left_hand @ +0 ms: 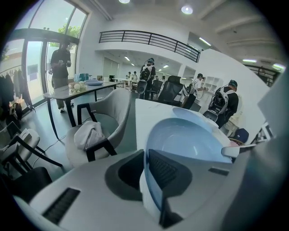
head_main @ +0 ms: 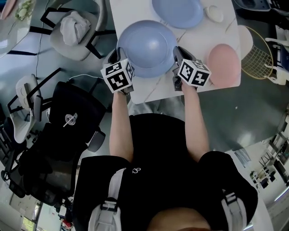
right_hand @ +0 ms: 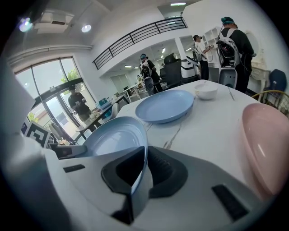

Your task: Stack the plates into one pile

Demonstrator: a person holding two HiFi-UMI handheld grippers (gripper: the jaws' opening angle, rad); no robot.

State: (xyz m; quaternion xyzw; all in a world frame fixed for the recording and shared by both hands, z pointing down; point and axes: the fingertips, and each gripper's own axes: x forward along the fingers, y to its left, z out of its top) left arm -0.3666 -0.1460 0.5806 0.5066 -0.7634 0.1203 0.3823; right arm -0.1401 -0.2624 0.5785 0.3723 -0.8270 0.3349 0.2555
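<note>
Head view puts the pale blue plate (head_main: 146, 47) at the near part of the white bench (head_main: 198, 36), between the two tongs. The left tongs (head_main: 116, 57) pinch its left rim and the right tongs (head_main: 177, 56) pinch its right rim. Each gripper view shows the thin rim clamped between the dark pads. The marker cubes cover both pinch spots from above, and whether the plate rests on the bench or is raised off it is hard to make out.

Farther back lies a second blue plate (head_main: 177, 11), cut off by the top of the head view, with a small white bowl (head_main: 214, 13) just to its right. A pink plate (head_main: 224, 64) sits at the bench's right near corner, close to the right tongs; the right gripper view cuts it off at the edge. Left of the bench stands a grey chair (head_main: 76, 31) with a crumpled cloth (head_main: 74, 25) on its seat. A racket (head_main: 257, 56) lies on the floor to the right.
</note>
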